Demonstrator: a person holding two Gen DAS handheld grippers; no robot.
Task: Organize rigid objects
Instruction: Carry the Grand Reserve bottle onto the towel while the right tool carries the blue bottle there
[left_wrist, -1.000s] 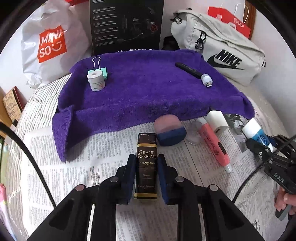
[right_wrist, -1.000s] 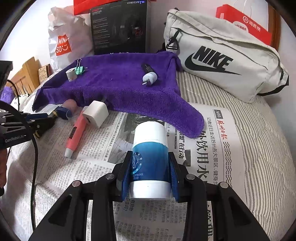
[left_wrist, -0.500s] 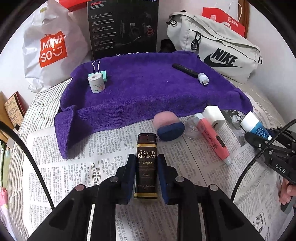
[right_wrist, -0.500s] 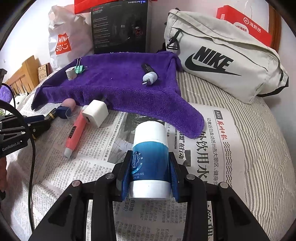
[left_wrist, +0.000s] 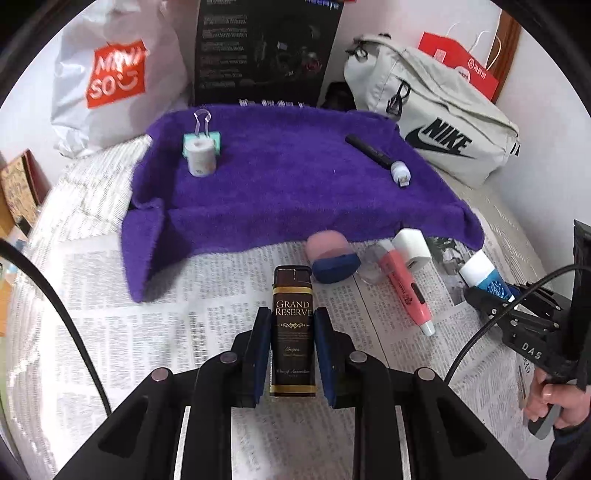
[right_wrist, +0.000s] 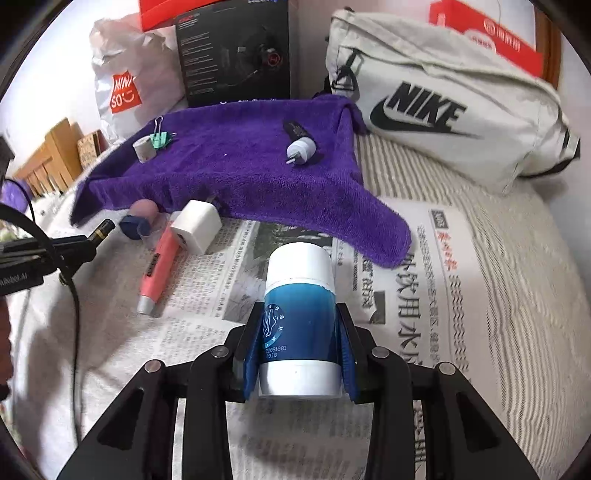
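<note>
Your left gripper (left_wrist: 291, 332) is clamped on the dark brown rectangular "Grand Reserve" lighter (left_wrist: 293, 325); your right gripper (right_wrist: 298, 338) pinches the blue-and-white plastic bottle (right_wrist: 300, 317). Both hang above the newspaper (left_wrist: 110, 314), likely bound for the far purple towel (left_wrist: 288, 184) holding 4 items.

A purple towel (left_wrist: 280, 184) fills the frame's centre. The box (left_wrist: 293, 325) is dark brown with gold lettering. The bottle (right_wrist: 299, 317) is blue and white.

You are working in a home bedroom: a striped mattress (right_wrist: 517, 236) spread with newspaper (left_wrist: 110, 314), a shopping bag (left_wrist: 110, 74) and a waist bag (right_wrist: 443, 103) against the wall.
</note>
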